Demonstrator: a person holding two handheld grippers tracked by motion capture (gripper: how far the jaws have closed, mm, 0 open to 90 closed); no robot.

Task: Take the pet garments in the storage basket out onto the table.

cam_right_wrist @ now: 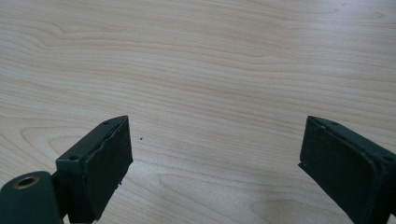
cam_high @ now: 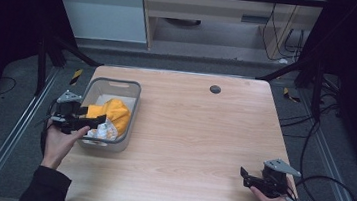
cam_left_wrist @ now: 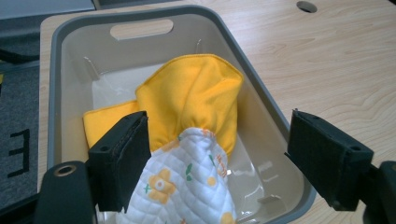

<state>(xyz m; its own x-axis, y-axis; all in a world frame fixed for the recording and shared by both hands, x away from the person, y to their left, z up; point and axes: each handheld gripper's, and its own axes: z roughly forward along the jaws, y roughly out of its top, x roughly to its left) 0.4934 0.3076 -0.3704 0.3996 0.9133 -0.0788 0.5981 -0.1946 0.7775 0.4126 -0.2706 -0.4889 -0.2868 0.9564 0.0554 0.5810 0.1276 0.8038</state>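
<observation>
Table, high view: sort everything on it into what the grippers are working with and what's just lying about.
Likely in play:
grey bin
yellow cloth inside it
white flowered cloth inside it
left gripper, open over the bin

Lying about:
dark round hole in the table
right gripper, open above bare wood

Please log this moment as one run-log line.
left hand-held gripper: open over grey basket | basket: yellow cloth, white floral cloth | right hand-held gripper: open above bare table

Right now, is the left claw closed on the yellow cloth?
No, the left claw is open, its jaws standing wide apart over the bin, with the yellow cloth lying loose between them.
</observation>
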